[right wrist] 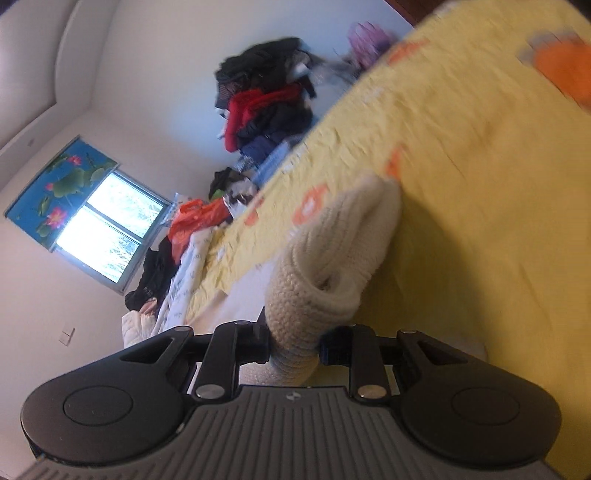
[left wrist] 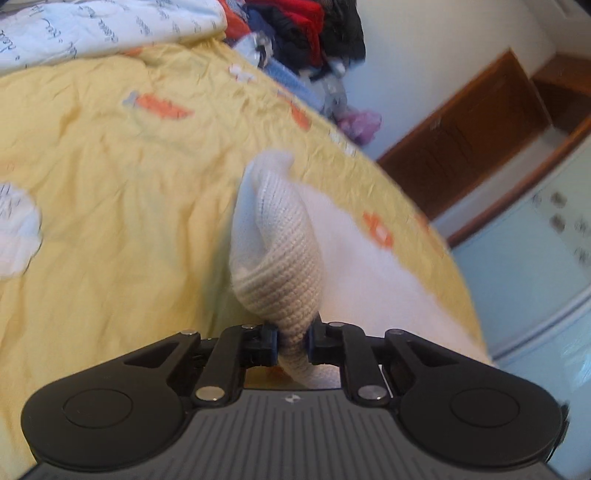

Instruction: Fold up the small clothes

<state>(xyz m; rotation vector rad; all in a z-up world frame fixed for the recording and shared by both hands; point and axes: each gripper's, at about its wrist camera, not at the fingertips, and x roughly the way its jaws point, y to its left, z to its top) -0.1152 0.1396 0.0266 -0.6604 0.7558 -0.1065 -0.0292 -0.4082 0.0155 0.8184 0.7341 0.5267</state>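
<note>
Ribbed grey plastic and two round black pivot housings fill the bottom of each wrist view, with slim black linkage arms and bright metal pins running in to the fingers. Between the fingers of the left gripper (left wrist: 293,341) a cream knitted garment (left wrist: 275,251) is pinched tight; the jaws are clenched on a narrow bunched neck of the fabric. Above the pinch the knit flares into a twisted, cone-like fold with a coarse ribbed outer face and a smoother white inner face, standing up over the yellow bedspread (left wrist: 110,177).

Seen from the right wrist, the right gripper (right wrist: 295,345) is likewise clamped on a thick roll of the same cream knit (right wrist: 332,258), chunky rows of stitches curling round a hollow tube shape; the jaws stand a little wider here, filled by the fabric. The garment is lifted off the cover, over the bed's near part, close to its side edge in the left view.

That bedspread is crinkled, soft cotton-like cloth printed with orange carrot shapes. Along its far edge lies a heaped pile of clothes (right wrist: 266,107), dark, red and blue. A white quilt (left wrist: 103,26) with script lettering sits at the far left corner in the left view. Both views are motion-blurred.
</note>
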